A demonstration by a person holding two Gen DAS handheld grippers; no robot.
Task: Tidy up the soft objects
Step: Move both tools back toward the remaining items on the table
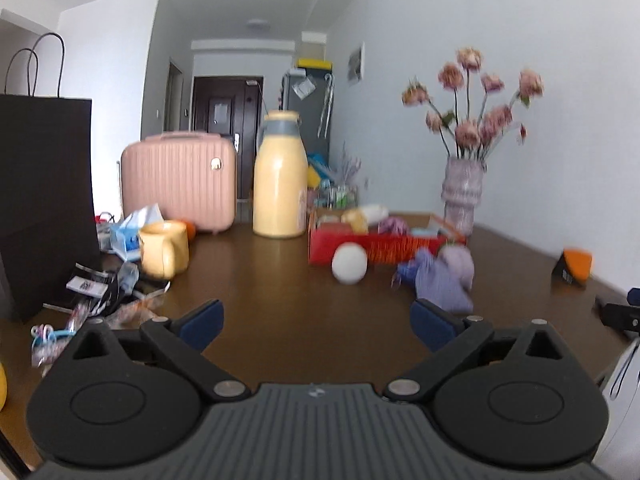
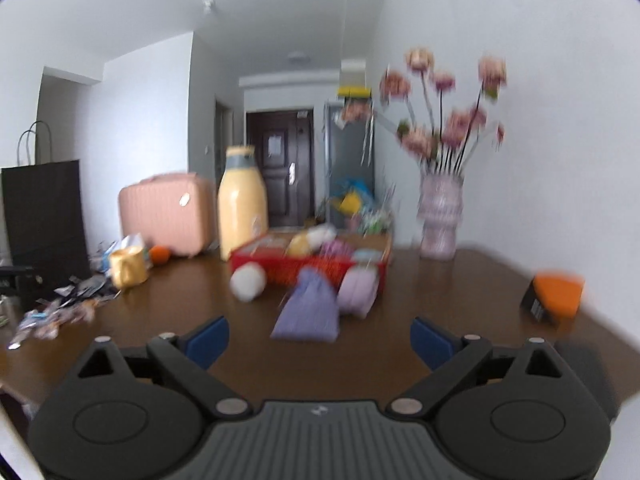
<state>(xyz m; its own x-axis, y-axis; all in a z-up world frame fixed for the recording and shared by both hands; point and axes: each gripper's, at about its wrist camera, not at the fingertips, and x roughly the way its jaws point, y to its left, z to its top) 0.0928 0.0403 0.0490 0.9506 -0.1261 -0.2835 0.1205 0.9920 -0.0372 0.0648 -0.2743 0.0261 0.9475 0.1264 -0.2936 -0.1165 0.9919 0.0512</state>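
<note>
A purple cloth pouch is lying flat on the brown wooden counter, gathered to a point at its top, just in front of the red cardboard box. A lilac plush cushion is leaning against the box's front wall, touching the pouch's right side, and a white fuzzy ball is sitting at the box's left corner. More soft pieces, yellow, white and purple, are piling up inside the box, too blurred to name.

The right gripper is hovering over bare counter with its blue pads spread wide, holding nothing; the pouch is lying beyond them. The left gripper is likewise gaping wide and empty, with the pouch just past its right pad.

Behind the box a glossy yellow bottle-shaped flask is standing upright, beside a ribbed pink suitcase. A ridged pale vase of pink flowers is standing by the wall.
</note>
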